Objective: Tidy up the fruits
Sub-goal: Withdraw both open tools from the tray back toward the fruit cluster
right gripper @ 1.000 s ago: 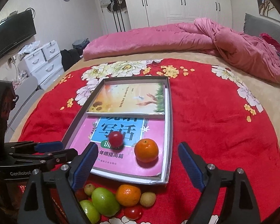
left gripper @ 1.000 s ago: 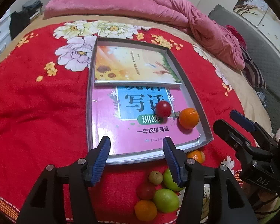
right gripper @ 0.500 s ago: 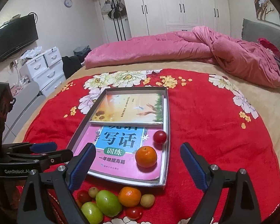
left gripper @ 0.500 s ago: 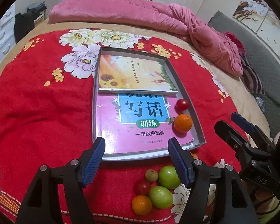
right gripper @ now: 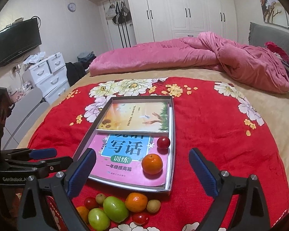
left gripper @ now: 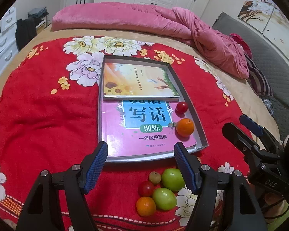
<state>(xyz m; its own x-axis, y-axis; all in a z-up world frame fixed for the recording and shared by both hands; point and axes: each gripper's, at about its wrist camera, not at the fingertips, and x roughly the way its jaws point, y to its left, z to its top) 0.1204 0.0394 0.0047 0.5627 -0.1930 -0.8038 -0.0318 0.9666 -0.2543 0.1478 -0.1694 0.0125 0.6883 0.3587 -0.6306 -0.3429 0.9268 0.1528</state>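
Note:
A grey tray (left gripper: 190, 104) holds two books. On the pink book (left gripper: 129, 134) lie an orange (left gripper: 185, 127) and a red tomato (left gripper: 181, 107), both by the tray's right wall. Loose fruit lies on the red cloth in front of the tray: two green fruits (left gripper: 172, 179), an orange (left gripper: 145, 206), a tomato (left gripper: 146, 188) and a small brown fruit (left gripper: 154, 177). My left gripper (left gripper: 140, 154) hangs open over the tray's near edge, holding nothing. My right gripper (right gripper: 142, 154) is above the same pile (right gripper: 115, 208), its jaws opening with nothing gripped.
The tray sits on a red flowered cloth (left gripper: 38, 115) spread over a bed. A pink quilt (right gripper: 183, 55) is bunched along the far side. White drawers (right gripper: 46, 73) and a wall television (right gripper: 15, 40) stand to the left of the bed.
The red tomato has rolled from the middle of the pink book to the tray's right wall. Both grippers have lifted and drawn back a little, and both pairs of jaws stand wider.

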